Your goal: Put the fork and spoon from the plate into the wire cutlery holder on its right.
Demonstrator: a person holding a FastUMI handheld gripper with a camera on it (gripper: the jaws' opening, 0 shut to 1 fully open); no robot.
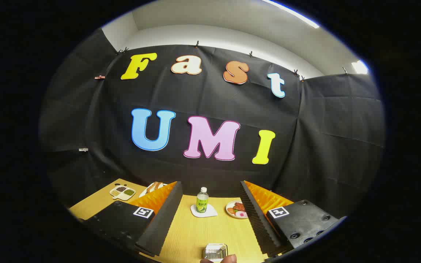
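Note:
My gripper (210, 190) stands open, raised and looking out over the far part of the wooden table (192, 233). Nothing is between its fingers (161, 215). Low between the fingers, close to me, sits the top of a wire cutlery holder (216, 251), seen only in part. Just below it a fingertip of a person (227, 258) shows. I cannot make out a fork or a spoon here.
Beyond the fingers stands a small green-labelled bottle (202, 200) on a white coaster (204, 212). A plate of food (236, 209) lies to its right. At the far left are a divided dish of beans (122, 192) and a plate with bread (152, 187).

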